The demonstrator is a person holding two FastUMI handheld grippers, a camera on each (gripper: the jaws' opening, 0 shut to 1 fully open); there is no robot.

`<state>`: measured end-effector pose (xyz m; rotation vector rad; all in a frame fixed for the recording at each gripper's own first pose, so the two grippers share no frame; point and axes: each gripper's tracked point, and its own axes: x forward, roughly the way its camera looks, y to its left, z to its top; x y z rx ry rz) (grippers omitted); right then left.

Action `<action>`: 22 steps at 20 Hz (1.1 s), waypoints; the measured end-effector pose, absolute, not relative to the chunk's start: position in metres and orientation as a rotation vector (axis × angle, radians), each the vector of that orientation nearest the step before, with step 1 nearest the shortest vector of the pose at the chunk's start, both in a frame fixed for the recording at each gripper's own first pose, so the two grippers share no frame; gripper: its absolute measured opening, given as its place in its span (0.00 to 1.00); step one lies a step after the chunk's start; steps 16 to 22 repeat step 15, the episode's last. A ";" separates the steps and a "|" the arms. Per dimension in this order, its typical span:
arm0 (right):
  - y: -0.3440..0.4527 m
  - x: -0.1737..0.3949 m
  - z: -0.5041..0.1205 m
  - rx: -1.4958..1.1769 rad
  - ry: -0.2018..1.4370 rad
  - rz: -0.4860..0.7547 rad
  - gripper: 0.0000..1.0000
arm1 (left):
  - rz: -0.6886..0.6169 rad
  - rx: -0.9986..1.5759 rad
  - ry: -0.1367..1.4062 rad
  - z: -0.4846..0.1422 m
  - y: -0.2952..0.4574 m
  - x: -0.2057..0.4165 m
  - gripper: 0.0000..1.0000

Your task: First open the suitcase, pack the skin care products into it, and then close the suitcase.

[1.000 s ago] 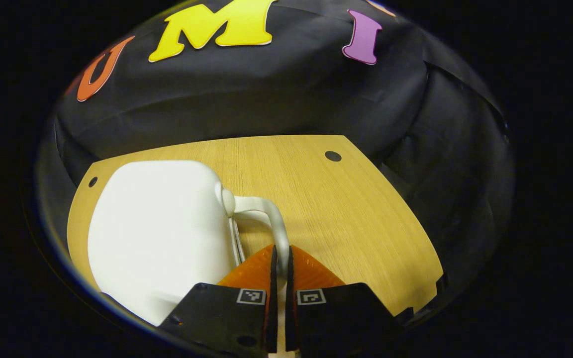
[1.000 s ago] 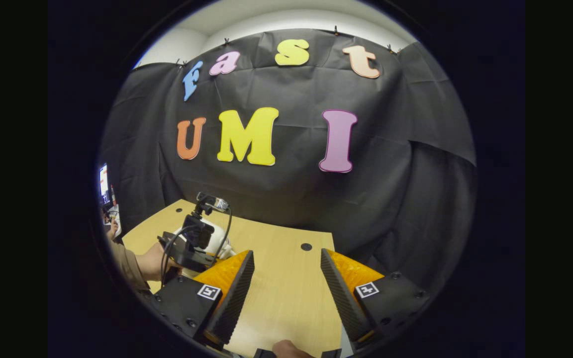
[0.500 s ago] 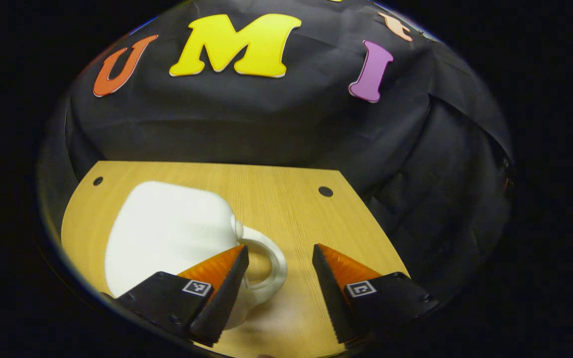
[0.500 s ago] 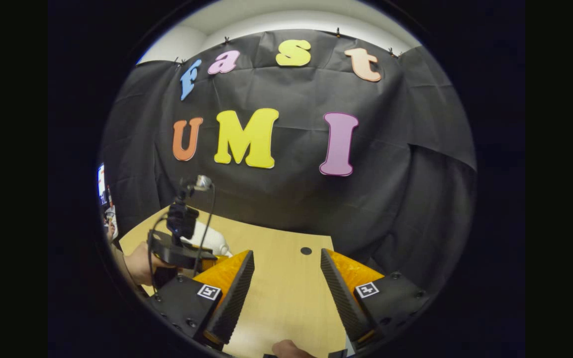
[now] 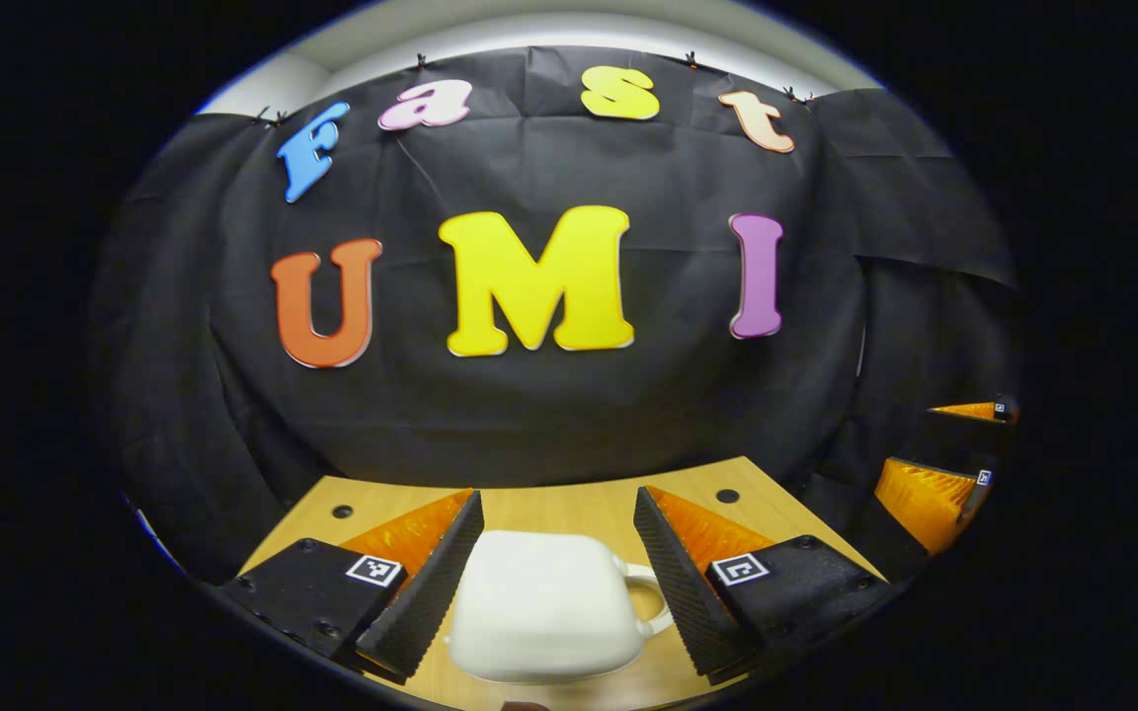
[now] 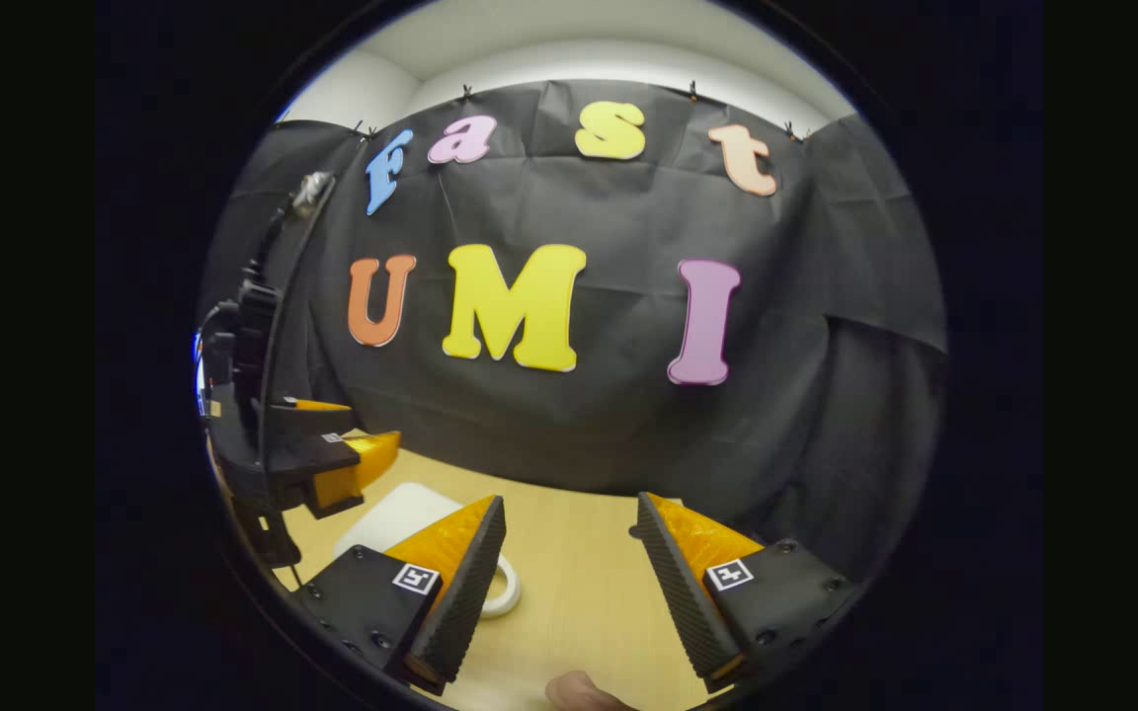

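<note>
**Clerk:** 1 suitcase (image 5: 539, 607), white, hard shell, lid down, lying flat on the wooden table (image 5: 569, 504). Its carry handle (image 5: 650, 599) loops out of the edge that falls on the right in the left gripper view. No skin care products can be seen on the table.

**Checker:** Position against the grippers?

**Clerk:** Left gripper (image 5: 554, 573): fingers spread wide, nothing between them under pressure. It hangs above and short of the case, which sits low in the gap between the 2 fingers, handle toward the right-hand finger. Seen from the right gripper view, that same gripper (image 6: 347, 464) floats clear over the suitcase (image 6: 401, 513), not touching it.

**Checker:** And the right?

**Clerk:** Right gripper (image 6: 569, 583): fingers also apart, empty, over bare table. The case lies off its left-hand finger, with the handle (image 6: 505, 592) peeking out just beside that finger. A fingertip of the holder's hand (image 6: 579, 691) shows at the bottom edge.

**Checker:** Long axis?

**Clerk:** Roughly across the left gripper's line of sight, handle end pointing toward the right gripper. By my reading the left is nearer to the shell, the right nearer to the handle. With the lid shut and no products visible, whether packing is finished or yet to begin cannot be told.
</note>
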<state>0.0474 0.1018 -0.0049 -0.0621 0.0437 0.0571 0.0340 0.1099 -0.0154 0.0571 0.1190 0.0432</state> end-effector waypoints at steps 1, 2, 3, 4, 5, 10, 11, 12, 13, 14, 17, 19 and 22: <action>0.115 0.048 0.001 -0.063 0.023 0.061 0.80 | 0.046 0.048 0.090 -0.006 0.119 0.026 0.98; 0.129 0.050 0.004 -0.063 0.011 0.071 0.79 | 0.045 0.042 0.066 0.004 0.125 0.018 0.97; 0.141 0.050 0.006 -0.062 -0.001 0.084 0.77 | 0.051 0.041 0.045 0.009 0.132 0.010 0.98; 0.150 0.050 0.009 -0.068 -0.013 0.089 0.79 | 0.059 0.043 0.029 0.014 0.141 0.004 0.98; 0.157 0.050 0.013 -0.075 -0.027 0.089 0.80 | 0.059 0.040 0.010 0.019 0.147 -0.002 0.98; 0.186 0.057 0.031 -0.083 -0.060 0.090 0.77 | 0.047 0.045 -0.048 0.034 0.166 -0.012 0.98; 0.190 0.057 0.035 -0.092 -0.068 0.088 0.80 | 0.046 0.043 -0.060 0.037 0.169 -0.012 0.98; 0.195 0.057 0.037 -0.100 -0.074 0.087 0.77 | 0.040 0.034 -0.067 0.038 0.171 -0.012 1.00; 0.201 0.057 0.037 -0.108 -0.078 0.093 0.77 | 0.034 0.027 -0.067 0.037 0.172 -0.011 0.97; 0.205 0.057 0.038 -0.121 -0.081 0.096 0.79 | 0.033 0.022 -0.064 0.036 0.173 -0.009 0.97; 0.206 0.056 0.039 -0.132 -0.084 0.095 0.79 | 0.025 0.016 -0.058 0.035 0.173 -0.009 0.97; 0.206 0.056 0.039 -0.132 -0.084 0.095 0.79 | 0.025 0.016 -0.058 0.035 0.173 -0.009 0.97; 0.206 0.056 0.039 -0.132 -0.084 0.095 0.79 | 0.025 0.016 -0.058 0.035 0.173 -0.009 0.97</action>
